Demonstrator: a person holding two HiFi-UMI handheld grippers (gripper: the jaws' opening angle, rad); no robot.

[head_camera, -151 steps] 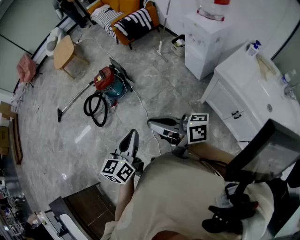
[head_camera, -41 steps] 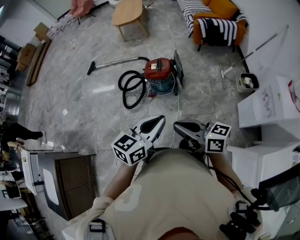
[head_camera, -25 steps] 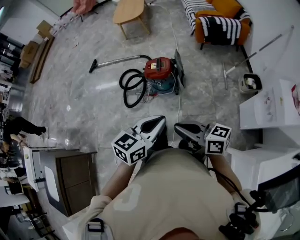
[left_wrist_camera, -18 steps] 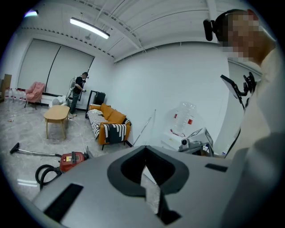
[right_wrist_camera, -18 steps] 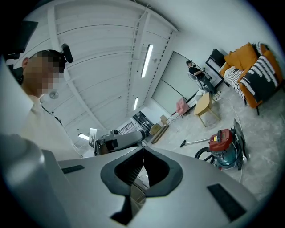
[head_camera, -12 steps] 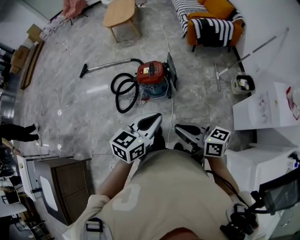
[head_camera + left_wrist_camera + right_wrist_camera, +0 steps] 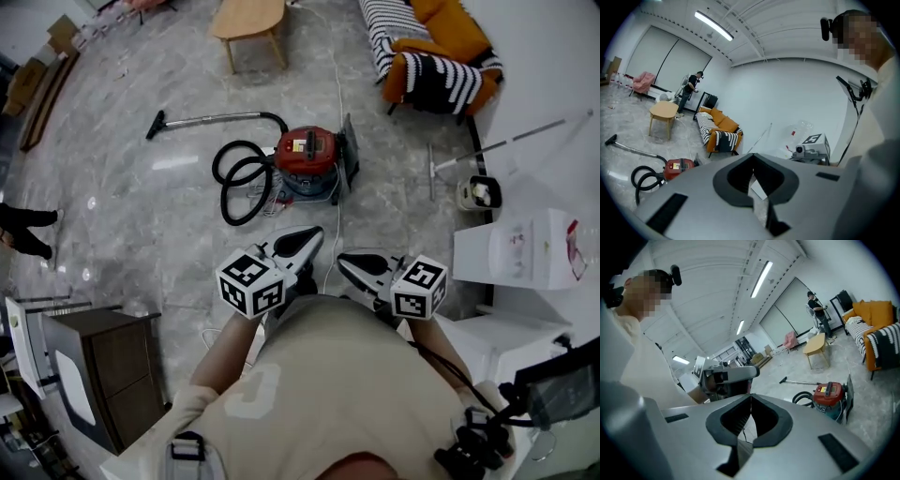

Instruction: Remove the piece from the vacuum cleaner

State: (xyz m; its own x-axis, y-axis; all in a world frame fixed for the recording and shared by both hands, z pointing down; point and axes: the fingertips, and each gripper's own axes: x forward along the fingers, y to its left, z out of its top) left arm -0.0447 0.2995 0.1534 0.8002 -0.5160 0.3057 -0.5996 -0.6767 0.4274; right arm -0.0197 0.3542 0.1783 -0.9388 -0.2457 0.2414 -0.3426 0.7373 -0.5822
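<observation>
Overhead, head view, vacuum: red canister vacuum cleaner (image 7: 309, 157) stands on the grey marble floor (image 7: 141, 216). Its black coiled hose (image 7: 236, 183) lies against the side toward the view's left, and the metal wand (image 7: 211, 118) stretches out beyond.
Head view, grippers: left gripper (image 7: 302, 240) and right gripper (image 7: 356, 264) are held side by side near the person's chest. Both point toward the vacuum cleaner, well apart from it.
Head view, surroundings: light wooden table (image 7: 248, 17) and orange sofa (image 7: 436, 61) with striped throws, farther off.
Left gripper view, jaws: together, nothing between them. Vacuum cleaner sits low at left on the floor.
Right gripper view, jaws: fully closed, empty. Vacuum cleaner at right, hose to its left, wand behind.
Piece: which part comes off cannot be told.
</observation>
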